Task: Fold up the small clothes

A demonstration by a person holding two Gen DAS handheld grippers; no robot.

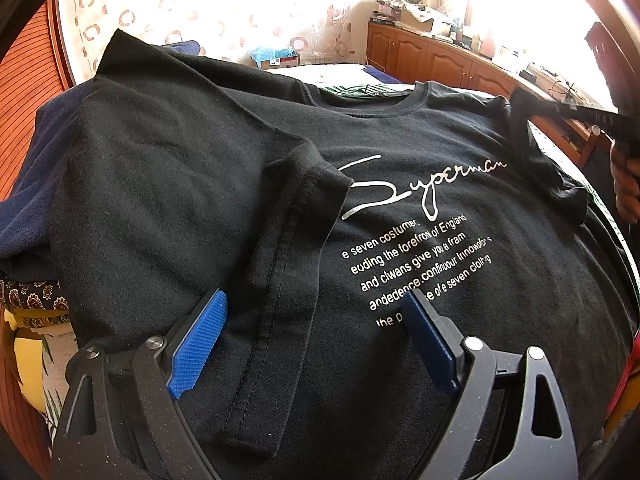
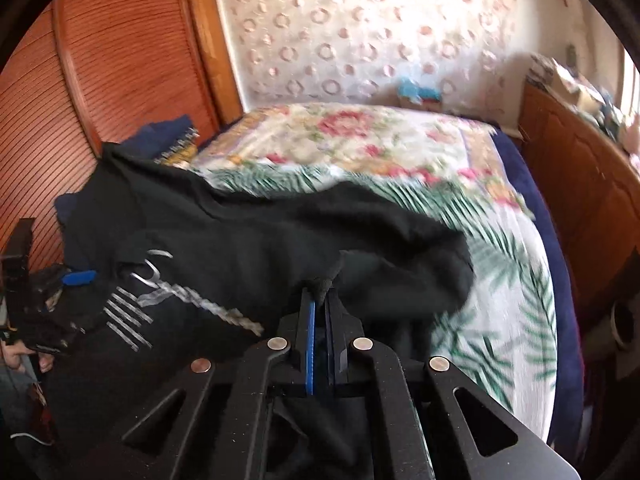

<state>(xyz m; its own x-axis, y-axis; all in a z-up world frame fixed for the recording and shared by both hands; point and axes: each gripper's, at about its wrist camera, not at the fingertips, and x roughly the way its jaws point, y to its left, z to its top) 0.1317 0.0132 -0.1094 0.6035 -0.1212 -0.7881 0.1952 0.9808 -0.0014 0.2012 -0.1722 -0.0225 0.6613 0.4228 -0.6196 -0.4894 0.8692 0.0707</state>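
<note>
A black T-shirt (image 1: 280, 184) lies on the flowery bedspread (image 2: 400, 144).
The right gripper (image 2: 320, 300) pinches its sleeve tight; the left gripper (image 1: 316, 312) hangs above it, jaws wide apart.

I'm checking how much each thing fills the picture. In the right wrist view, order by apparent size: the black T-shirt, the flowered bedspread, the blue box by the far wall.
1. Black T-shirt and flowered bedspread: both fill large areas; the shirt lies nearer the camera, so I won't rank them.
2. Blue box: clearly smallest, though it is farthest away.
</note>
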